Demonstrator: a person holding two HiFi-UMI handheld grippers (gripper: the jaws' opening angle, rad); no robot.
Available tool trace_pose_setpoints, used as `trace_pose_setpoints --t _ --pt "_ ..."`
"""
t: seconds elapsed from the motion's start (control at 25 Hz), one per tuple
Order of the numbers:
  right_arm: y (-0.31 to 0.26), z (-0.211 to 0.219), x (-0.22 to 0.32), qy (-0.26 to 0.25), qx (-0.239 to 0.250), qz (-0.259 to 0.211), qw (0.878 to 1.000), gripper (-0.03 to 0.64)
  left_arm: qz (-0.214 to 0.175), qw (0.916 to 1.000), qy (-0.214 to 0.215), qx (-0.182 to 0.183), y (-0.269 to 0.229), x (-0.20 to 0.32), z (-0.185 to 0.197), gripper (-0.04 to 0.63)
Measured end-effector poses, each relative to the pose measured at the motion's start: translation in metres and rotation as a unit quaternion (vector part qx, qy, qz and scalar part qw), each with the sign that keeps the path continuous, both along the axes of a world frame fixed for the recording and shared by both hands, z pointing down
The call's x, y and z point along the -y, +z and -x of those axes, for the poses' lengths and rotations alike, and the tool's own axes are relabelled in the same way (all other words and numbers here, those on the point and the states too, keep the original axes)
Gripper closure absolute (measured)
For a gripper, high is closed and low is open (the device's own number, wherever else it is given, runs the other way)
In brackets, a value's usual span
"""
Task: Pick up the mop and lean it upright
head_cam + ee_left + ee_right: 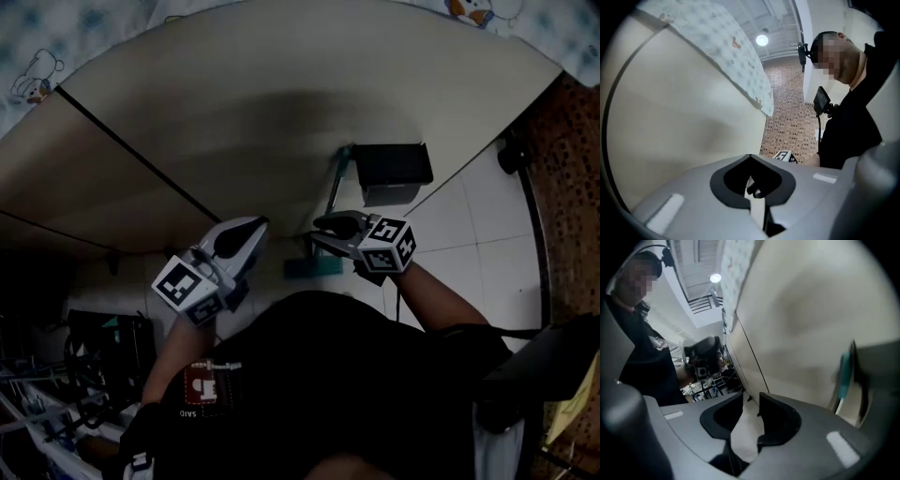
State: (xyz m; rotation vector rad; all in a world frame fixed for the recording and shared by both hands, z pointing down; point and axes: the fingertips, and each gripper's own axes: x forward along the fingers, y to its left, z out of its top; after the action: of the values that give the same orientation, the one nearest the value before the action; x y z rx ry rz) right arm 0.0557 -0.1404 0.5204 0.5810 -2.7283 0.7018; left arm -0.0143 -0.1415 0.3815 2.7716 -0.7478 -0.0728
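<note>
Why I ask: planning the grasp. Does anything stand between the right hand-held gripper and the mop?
Nothing visible: the right hand-held gripper, open and empty, sits beside the mop's teal pole at the wall.

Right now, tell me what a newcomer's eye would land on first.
Two grippers with black-and-white marker cubes sit mid-frame in the head view: the left gripper shut, the right gripper with jaws apart, both empty. Just beyond them the teal-handled mop stands against the beige wall.

Dim head view, blurred fisheye edges
</note>
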Motion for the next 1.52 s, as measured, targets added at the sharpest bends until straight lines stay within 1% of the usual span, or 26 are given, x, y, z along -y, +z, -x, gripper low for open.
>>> trace_pose_setpoints --t 0.08,0.16,0.2,0.28,0.4,0.48,0.56,0.6,0.68,0.8,1.0,1.24,1.4,1.52 --pt "-0.06 -0.007 0.001 0.008 0.026 -0.048 0.998 0.506 -0.029 0.9995 0.007 0.003 -0.024 -0.005 0.0 0.601" --pt "-0.112 -0.022 0.003 0.029 0.048 -0.083 0.995 0.516 -0.047 0.9989 0.004 -0.004 -0.045 -0.007 0.003 0.601" --pt "-0.134 -0.032 0.005 0.044 0.052 -0.099 0.993 0.525 -0.051 0.9986 0.0 -0.015 -0.055 -0.007 0.005 0.6" --pt "-0.171 -0.054 0.011 0.078 0.045 -0.133 0.987 0.542 -0.058 0.9977 -0.013 -0.031 -0.072 -0.003 0.01 0.6" --pt "-0.209 -0.088 0.024 0.139 0.026 -0.173 0.975 0.571 -0.071 0.9965 -0.027 -0.033 -0.09 0.004 0.017 0.601" --pt "-0.225 -0.108 0.034 0.178 0.018 -0.184 0.966 0.603 -0.083 0.9956 -0.037 -0.024 -0.097 0.009 0.022 0.601" --pt "-0.234 -0.123 0.039 0.206 0.017 -0.19 0.96 0.603 -0.095 0.9945 -0.04 -0.021 -0.105 0.011 0.024 0.601" --pt "-0.238 -0.127 0.04 0.212 0.021 -0.194 0.958 0.603 -0.1 0.994 -0.04 -0.021 -0.109 0.01 0.024 0.601" --pt "-0.242 -0.129 0.037 0.212 0.026 -0.199 0.956 0.604 -0.108 0.9932 -0.039 -0.019 -0.113 0.009 0.025 0.601" --pt "-0.242 -0.127 0.033 0.205 0.021 -0.204 0.957 0.604 -0.121 0.9918 -0.039 -0.016 -0.113 0.007 0.03 0.601" --pt "-0.245 -0.124 0.031 0.198 0.019 -0.213 0.957 0.604 -0.121 0.9911 -0.053 -0.011 -0.117 0.004 0.04 0.601" --pt "-0.238 -0.122 0.033 0.189 0.016 -0.207 0.96 0.604 -0.123 0.9907 -0.056 -0.009 -0.113 0.004 0.044 0.601" --pt "-0.234 -0.113 0.034 0.178 0.013 -0.206 0.962 0.604 -0.111 0.9917 -0.065 -0.008 -0.112 0.004 0.048 0.601" --pt "-0.234 -0.108 0.035 0.171 0.012 -0.205 0.964 0.604 -0.112 0.9914 -0.068 -0.012 -0.112 0.004 0.051 0.601"
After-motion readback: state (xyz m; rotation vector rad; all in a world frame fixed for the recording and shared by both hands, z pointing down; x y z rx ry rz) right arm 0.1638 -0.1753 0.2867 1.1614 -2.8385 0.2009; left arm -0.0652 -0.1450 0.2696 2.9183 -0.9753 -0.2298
